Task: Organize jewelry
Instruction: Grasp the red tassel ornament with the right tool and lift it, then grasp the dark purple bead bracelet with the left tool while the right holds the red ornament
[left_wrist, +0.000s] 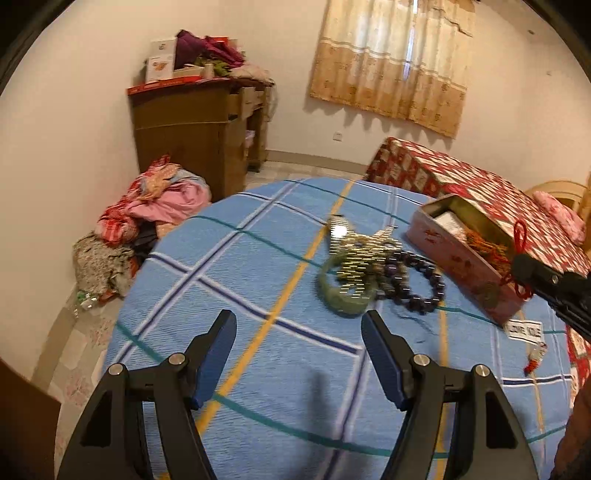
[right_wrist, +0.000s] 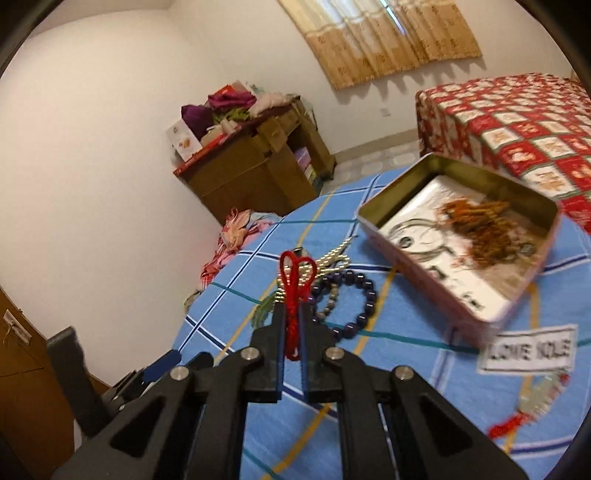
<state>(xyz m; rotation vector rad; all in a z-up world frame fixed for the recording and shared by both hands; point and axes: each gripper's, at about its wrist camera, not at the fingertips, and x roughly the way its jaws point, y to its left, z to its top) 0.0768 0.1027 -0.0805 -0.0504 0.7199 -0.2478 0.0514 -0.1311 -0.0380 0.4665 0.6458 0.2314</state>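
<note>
One red cord (right_wrist: 293, 295) sits clamped in the right gripper (right_wrist: 292, 314), looping above its fingertips.

L claw (left_wrist: 299, 321) open over blue cloth (left_wrist: 258, 280), beads (left_wrist: 413, 280) nr tin (left_wrist: 461, 258).

red cord (right_wrist: 293, 291) pinched upright, beaded bracelet (right_wrist: 354, 302) beside open tin (right_wrist: 461, 236)
</note>
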